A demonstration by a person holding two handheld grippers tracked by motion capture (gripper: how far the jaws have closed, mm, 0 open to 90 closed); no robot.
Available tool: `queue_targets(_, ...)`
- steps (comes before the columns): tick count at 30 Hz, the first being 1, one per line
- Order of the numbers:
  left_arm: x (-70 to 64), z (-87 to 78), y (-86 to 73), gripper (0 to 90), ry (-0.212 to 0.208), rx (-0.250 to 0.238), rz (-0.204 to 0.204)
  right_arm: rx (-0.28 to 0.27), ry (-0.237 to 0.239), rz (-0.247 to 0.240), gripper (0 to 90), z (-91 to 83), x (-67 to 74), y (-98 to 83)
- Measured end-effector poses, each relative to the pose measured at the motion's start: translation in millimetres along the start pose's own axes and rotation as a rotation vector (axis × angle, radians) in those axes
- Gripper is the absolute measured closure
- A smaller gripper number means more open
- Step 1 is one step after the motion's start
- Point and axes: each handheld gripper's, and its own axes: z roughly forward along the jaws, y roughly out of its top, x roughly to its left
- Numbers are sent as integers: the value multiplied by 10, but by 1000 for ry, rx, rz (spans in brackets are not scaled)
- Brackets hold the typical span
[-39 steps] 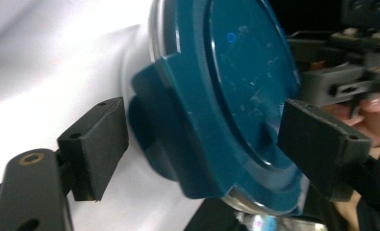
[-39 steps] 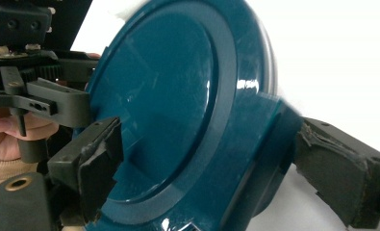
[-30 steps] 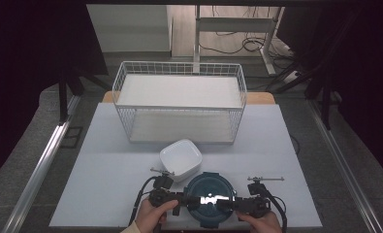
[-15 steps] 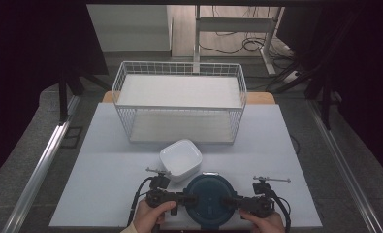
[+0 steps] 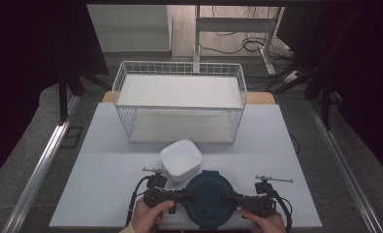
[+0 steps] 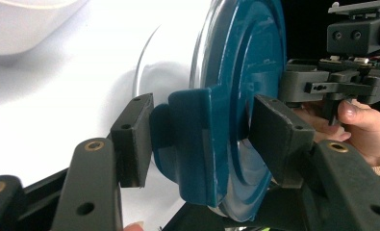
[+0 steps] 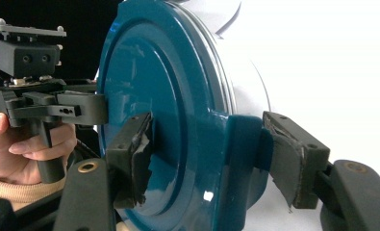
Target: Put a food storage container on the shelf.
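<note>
A round blue lidded container [image 5: 208, 198] sits at the table's front edge. My left gripper [image 5: 189, 196] comes in level from its left, and its jaws have just been closing over the left side clasp [image 6: 187, 139]. One pad presses on the clasp's outer face and the other on the lid top [image 6: 245, 72]. My right gripper [image 5: 230, 199] mirrors this from the right. Its jaws have just been closing too, with the right clasp [image 7: 240, 144] pinched between worn pads [image 7: 284, 159] and the lid [image 7: 163, 72].
A white square bowl [image 5: 180, 159] stands just behind the container, touching or nearly touching it. Farther back is a white wire basket [image 5: 179, 108] on the white table [image 5: 106, 170]. Dark curtains flank both sides.
Both grippers' jaws have narrowed onto the container's side clasps. The hands and the container have hardly moved.
</note>
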Motion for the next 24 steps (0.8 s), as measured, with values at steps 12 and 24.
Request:
queue_targets(12, -54, -86, 32, 432, 16, -16, 37, -5, -1, -54, 383, 5, 105, 12)
queue_targets(24, -123, -144, 68, 433, 20, -27, 67, -22, 4, -87, 387, -45, 171, 61)
